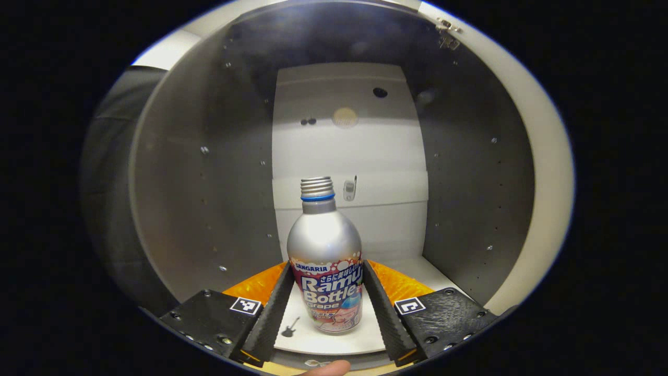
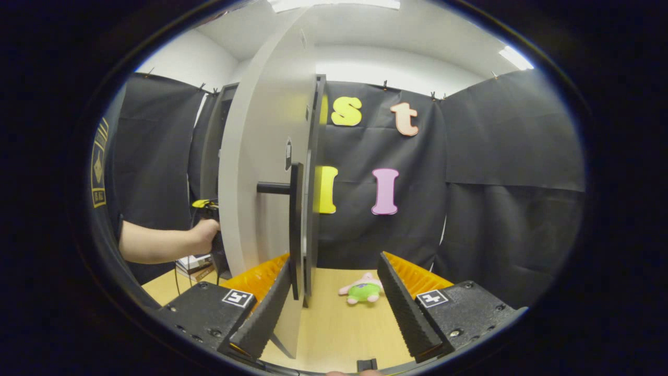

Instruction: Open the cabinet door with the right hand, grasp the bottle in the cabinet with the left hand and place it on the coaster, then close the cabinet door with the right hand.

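1. We see one cabinet [image 1: 209, 172], grey inside with a white back panel, and its one door [image 2: 261, 156] swung open, edge-on to us, a dark bar handle [image 2: 295, 230] on it.
2. One wooden table [image 2: 339, 324] sits under it, black cloth walls around.
3. One bottle [image 1: 324, 256] stands upright on the cabinet floor, uncapped.
4. Our left gripper [image 1: 325, 303] is open, a finger on each side of the bottle; we cannot tell if they touch.
5. Our right gripper [image 2: 334, 308] is wide open by the handle, holding nothing.
6. One plush toy [image 2: 364, 290] lies on the table.
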A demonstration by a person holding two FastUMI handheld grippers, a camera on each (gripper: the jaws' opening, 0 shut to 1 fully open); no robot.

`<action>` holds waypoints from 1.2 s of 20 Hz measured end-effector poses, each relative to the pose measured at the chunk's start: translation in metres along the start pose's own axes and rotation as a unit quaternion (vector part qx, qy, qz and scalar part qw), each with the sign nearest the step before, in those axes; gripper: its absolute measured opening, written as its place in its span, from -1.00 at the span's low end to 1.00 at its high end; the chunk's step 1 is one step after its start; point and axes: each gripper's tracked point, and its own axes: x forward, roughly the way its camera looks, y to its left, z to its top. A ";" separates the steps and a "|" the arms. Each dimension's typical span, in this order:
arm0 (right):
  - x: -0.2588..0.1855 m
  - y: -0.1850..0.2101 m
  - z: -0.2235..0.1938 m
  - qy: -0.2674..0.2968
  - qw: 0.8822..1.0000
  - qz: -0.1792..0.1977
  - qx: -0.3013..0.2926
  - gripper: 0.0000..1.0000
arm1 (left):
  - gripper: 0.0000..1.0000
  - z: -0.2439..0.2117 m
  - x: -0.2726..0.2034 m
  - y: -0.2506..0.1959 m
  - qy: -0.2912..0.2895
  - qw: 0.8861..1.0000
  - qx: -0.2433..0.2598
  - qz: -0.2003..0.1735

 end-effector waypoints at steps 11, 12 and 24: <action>-0.001 0.001 -0.001 -0.001 1.000 -0.007 0.008 0.96 | 0.55 -0.009 -0.105 0.082 -0.006 0.999 0.022 0.030; -0.002 0.001 -0.002 -0.001 1.000 -0.011 0.014 0.96 | 0.55 -0.017 -0.111 0.089 -0.001 0.999 0.024 0.034; -0.009 0.005 -0.002 -0.032 0.998 -0.048 0.029 0.94 | 0.55 -0.114 -0.169 0.125 0.035 0.998 0.025 0.041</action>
